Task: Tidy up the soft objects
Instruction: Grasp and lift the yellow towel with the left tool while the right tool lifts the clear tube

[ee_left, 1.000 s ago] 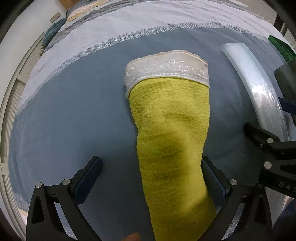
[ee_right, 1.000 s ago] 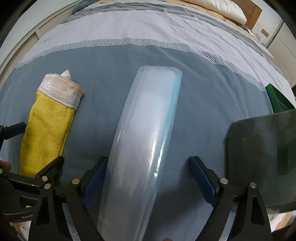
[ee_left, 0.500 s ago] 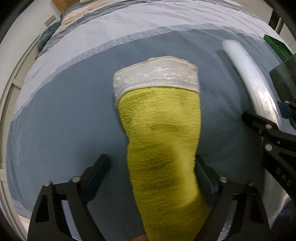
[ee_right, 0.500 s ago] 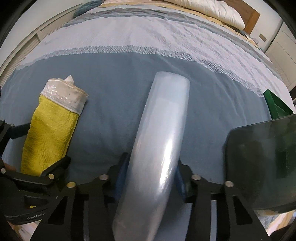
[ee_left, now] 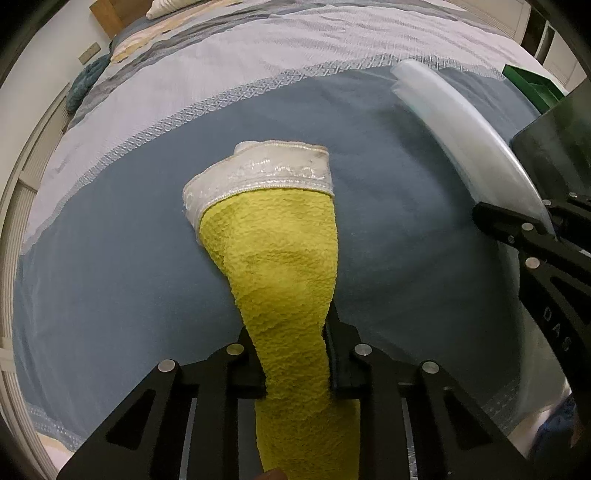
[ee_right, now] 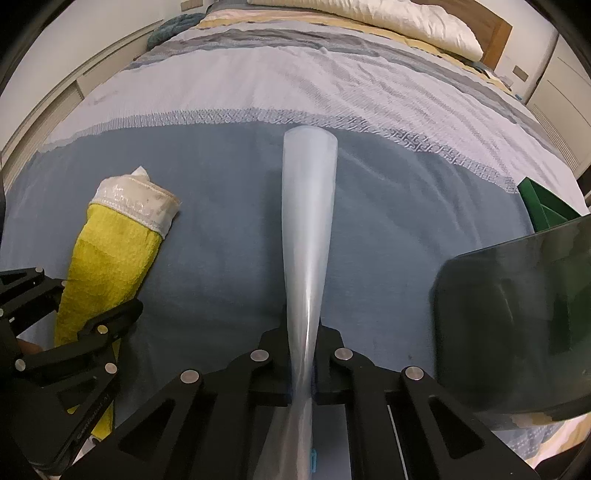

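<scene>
Where the blue-grey blanket (ee_right: pixel 229 236) covers the foot of the bed, two soft items lie side by side, well apart, each pinched at its near end by a gripper.

Item 1: yellow towel (ee_left: pixel 284 266), folded long, with a white embroidered band (ee_left: pixel 273 173) at its far end. The left gripper (ee_left: pixel 293 354) is clenched on its near portion, both jaws pressed into the terry so that the cloth narrows between them. The far end rests on the blanket; from the right wrist view the towel (ee_right: pixel 114 254) lies at the left, near the blanket's left edge.

Item 2: clear plastic bag (ee_right: pixel 308 229), flattened into a long strip. The right gripper (ee_right: pixel 301 363) is clamped on it, jaws drawn in tight against the film. Its far end stops just short of the patterned border (ee_right: pixel 369 123).

Surroundings: beyond the border, pale striped bedding (ee_right: pixel 295 70) runs to a white pillow (ee_right: pixel 369 18) and wooden headboard (ee_right: pixel 498 40). A dark translucent bin (ee_right: pixel 517 321) stands close on the right, a green container (ee_right: pixel 543 206) behind it at the bed's right edge. Open blanket lies between the two items and between the bag and the bin.
</scene>
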`<state>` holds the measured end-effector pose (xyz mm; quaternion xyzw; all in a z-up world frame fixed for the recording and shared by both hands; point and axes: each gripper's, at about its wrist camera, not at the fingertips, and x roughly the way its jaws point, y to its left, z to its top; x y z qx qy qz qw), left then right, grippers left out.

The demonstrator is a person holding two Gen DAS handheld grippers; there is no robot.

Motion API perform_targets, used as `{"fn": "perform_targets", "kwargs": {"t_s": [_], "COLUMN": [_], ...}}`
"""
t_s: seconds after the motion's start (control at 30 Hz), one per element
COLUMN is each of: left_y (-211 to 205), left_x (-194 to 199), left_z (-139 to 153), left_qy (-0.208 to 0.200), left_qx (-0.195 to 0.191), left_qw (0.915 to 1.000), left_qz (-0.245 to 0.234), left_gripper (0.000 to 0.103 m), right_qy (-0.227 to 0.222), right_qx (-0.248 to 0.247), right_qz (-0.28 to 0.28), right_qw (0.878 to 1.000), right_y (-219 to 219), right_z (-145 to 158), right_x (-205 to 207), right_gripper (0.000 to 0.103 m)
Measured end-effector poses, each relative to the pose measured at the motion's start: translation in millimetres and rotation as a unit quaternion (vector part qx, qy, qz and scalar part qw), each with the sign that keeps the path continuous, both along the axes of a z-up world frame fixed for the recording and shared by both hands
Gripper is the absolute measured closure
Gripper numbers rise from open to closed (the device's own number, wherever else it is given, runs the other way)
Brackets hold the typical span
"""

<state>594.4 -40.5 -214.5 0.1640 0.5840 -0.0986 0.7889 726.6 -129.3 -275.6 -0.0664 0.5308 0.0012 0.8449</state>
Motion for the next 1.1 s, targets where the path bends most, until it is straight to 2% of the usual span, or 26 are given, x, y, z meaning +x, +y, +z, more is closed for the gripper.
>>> {"fn": "perform_targets", "kwargs": {"t_s": [0.17, 0.2, 0.3, 0.53, 0.7, 1.1], "left_y": [3.1, 13.6, 18.5, 21.0, 25.7, 6.8], "left_x": [-1.5, -14.8, -20.6, -46.5, -48.1, -94.5], "left_z": [6.6, 5.0, 12.9, 45.1, 63.8, 126.8], "left_qy": [-0.005, -0.007, -0.015, -0.032, -0.041, -0.056], "left_qx": [-0.004, -0.008, -0.011, -0.008, -0.008, -0.031], "left_qw": [0.9999, 0.9998, 0.9996, 0.9985, 0.9973, 0.9924], "left_qz": [0.014, 0.016, 0.021, 0.043, 0.061, 0.105], "left_gripper": [0.085, 0.085, 0.085, 0.085, 0.085, 0.085], "right_qy": [-0.011, -0.013, -0.021, -0.044, -0.064, -0.104], "right_qx": [0.006, 0.007, 0.010, 0.028, 0.043, 0.078], "right_qz": [-0.004, -0.004, -0.001, 0.014, 0.039, 0.075], "right_qw": [1.000, 1.000, 1.000, 0.999, 0.996, 0.989], "right_y": [-6.2, -5.6, -6.6, -13.9, -18.7, -62.1], "right_z": [14.3, 16.7, 28.7, 72.7, 106.7, 186.4], "right_x": [-8.5, -11.2, -20.0, -43.3, -69.9, -157.7], "right_gripper": [0.098, 0.098, 0.098, 0.098, 0.098, 0.098]}}
